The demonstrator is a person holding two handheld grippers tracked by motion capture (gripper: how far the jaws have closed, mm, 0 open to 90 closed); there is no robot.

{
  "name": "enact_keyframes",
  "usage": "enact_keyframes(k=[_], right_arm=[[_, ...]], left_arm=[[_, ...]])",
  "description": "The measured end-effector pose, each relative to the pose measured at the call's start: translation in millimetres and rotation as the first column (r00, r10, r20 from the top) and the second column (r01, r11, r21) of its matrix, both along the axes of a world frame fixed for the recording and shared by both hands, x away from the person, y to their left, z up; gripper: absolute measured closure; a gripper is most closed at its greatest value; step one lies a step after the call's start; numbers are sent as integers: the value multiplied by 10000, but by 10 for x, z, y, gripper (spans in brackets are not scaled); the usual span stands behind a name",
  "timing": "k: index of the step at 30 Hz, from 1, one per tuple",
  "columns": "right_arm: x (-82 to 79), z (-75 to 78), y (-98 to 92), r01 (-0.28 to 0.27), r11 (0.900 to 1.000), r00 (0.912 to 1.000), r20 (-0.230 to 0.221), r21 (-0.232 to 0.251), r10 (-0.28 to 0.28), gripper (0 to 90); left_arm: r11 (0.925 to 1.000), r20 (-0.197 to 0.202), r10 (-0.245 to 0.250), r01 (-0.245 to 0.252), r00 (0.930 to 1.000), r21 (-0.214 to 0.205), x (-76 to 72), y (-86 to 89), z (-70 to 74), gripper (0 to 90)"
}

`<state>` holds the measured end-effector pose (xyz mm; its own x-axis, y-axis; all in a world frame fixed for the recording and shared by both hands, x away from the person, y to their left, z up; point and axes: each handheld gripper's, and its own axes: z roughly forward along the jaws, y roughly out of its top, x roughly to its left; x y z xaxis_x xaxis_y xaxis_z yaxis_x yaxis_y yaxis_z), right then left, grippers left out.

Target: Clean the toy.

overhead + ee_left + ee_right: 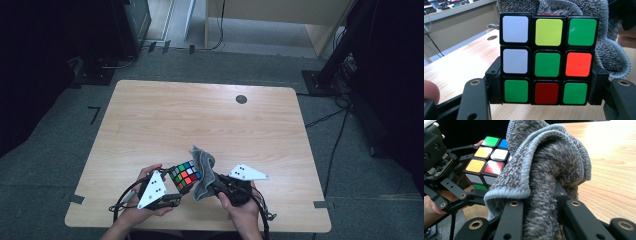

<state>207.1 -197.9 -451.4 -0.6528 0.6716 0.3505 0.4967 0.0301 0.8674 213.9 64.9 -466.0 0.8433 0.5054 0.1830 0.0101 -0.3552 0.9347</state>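
At table's (150, 115) near edge: L gripper (172, 192) clamps cube (185, 176); R gripper (212, 187) pinches cloth (202, 165), seemingly touching.

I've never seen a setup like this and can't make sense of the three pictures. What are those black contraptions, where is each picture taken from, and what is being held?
A person sits at a wooden table and holds a hand-operated two-jaw gripper in each hand. The high view looks down from above. The other two pictures come from small cameras riding on the grippers, looking along their black jaws.

The left gripper clamps a colour puzzle cube by its sides, one face turned to that gripper's camera. The right gripper is shut on a bunched grey cloth, which rests against the cube, as if for wiping it. A small dark round disc sits in the tabletop at the far side.
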Motion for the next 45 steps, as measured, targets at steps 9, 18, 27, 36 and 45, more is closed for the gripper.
enact_keyframes(k=[9, 18, 27, 36, 45], right_arm=[[-193, 275, 9, -112, 9980, 9849, 1732, 617, 4, 745], [-19, 48, -127, 758, 9971, 9945, 714, 64, -760, 739], [33, -115, 30, -747, 9926, 9967, -238, 956, 773, 743], [-22, -215, 364, -2027, 9786, 9776, -647, -363, 2001, 735], [94, -196, -15, 256, 9953, 9960, -871, 938, -174, 743]], left_arm=[[9990, -114, -89, 94, 9999, 440, -3, -84, -52, 343], [9984, -303, -346, 332, 9989, -468, 2, 14, 35, 343], [9881, -575, -413, 323, 9975, -1503, 35, 119, 93, 343], [9650, -1241, -377, 38, 9915, -2624, 96, 209, 149, 342], [9751, -971, -13, -203, 9953, -2208, 84, 197, 140, 343]])
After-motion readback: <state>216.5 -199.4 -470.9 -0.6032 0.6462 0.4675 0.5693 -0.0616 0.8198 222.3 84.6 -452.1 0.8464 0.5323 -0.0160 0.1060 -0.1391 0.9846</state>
